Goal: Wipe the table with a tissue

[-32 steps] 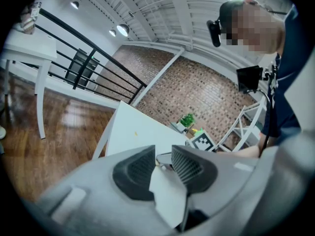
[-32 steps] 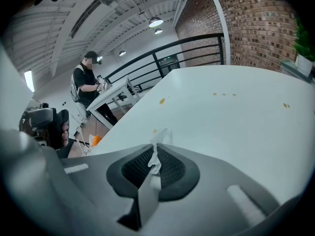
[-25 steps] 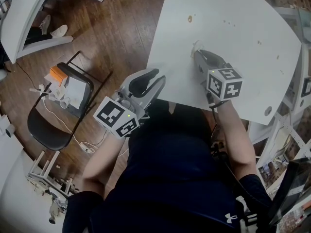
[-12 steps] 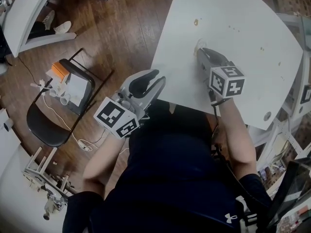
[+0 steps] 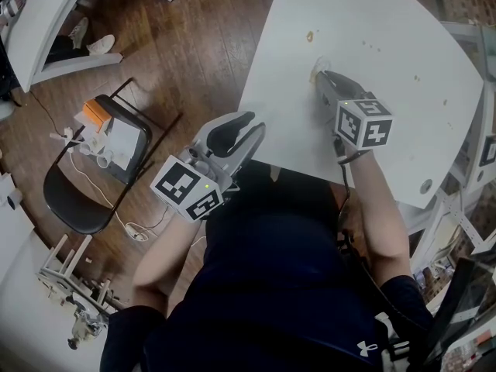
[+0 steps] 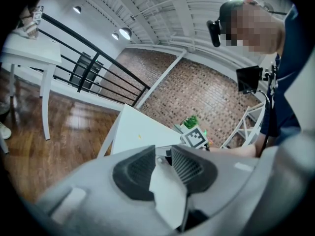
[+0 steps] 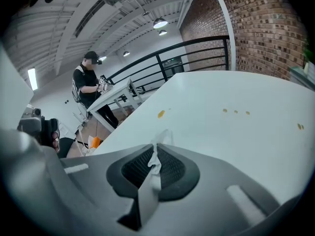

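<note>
The white table (image 5: 403, 130) carries a brown spot (image 5: 309, 36) and several smaller specks further right. My right gripper (image 5: 321, 80) rests on the tabletop below that spot, shut on a crumpled white tissue (image 5: 318, 69) that pokes out past its tips. In the right gripper view the tissue (image 7: 156, 157) is pinched between the black pads of the right gripper (image 7: 153, 150), with the spot (image 7: 161, 113) just ahead. My left gripper (image 5: 249, 122) hovers off the table's near left edge, jaws slightly apart and empty; in its own view the left gripper (image 6: 164, 155) points at the table (image 6: 133, 132).
A black folding chair (image 5: 81, 204) with an orange box and papers (image 5: 105, 134) stands on the wood floor at left. Another white table (image 5: 39, 22) is at the top left, white shelving (image 5: 473, 161) at right. A person (image 7: 87, 90) stands far off.
My right gripper has crept a little up the table toward the brown spot, tissue still in its jaws. The left gripper has stayed where it was.
</note>
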Demonstrator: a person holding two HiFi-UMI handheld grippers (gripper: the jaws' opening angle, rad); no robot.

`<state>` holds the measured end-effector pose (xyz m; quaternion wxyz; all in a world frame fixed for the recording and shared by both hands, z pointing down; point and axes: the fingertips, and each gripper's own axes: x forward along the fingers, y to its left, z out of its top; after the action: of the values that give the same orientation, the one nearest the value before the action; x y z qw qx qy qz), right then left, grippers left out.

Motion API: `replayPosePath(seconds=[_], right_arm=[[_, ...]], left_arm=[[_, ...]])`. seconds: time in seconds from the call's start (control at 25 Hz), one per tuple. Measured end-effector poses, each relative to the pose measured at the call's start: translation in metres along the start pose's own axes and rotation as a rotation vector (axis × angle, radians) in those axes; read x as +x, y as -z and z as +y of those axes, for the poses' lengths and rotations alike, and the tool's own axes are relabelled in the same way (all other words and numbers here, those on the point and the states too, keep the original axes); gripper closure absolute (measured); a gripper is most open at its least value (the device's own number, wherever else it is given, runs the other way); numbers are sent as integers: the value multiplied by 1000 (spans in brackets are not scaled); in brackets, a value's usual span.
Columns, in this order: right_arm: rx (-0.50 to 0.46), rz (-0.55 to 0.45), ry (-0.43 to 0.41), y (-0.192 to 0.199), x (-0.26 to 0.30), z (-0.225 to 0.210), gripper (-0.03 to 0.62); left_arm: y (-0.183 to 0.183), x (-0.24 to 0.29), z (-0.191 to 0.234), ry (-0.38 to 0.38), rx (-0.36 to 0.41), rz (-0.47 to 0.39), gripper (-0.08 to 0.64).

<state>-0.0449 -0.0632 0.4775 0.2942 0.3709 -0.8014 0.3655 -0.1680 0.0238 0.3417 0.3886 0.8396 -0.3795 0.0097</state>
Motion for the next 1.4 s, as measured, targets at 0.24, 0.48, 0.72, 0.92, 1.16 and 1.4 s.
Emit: replayPosePath(seconds=[0.24,0.48,0.72,0.92,1.16,1.4], right_arm=[[20,-20,40,-4,-8,-20,566],[56,-42,79,-1,-26,-40,566],[106,-86,137,6,-60,-65,566],[150,-95,196,21,-83,-96,566],[156,-92,182,27,-78,-98,566],[105,-86,137,16,-49,-67,566]], left_arm=[[2,5,-5,8,1,13,456],[5,16,-13,27,8,29,456],[8,28,-24,57,24,52,456],[12,40,-38,87,38,72,456],[19,44,-47,95,42,85,456],[15,30,-40,61,34,63,456]])
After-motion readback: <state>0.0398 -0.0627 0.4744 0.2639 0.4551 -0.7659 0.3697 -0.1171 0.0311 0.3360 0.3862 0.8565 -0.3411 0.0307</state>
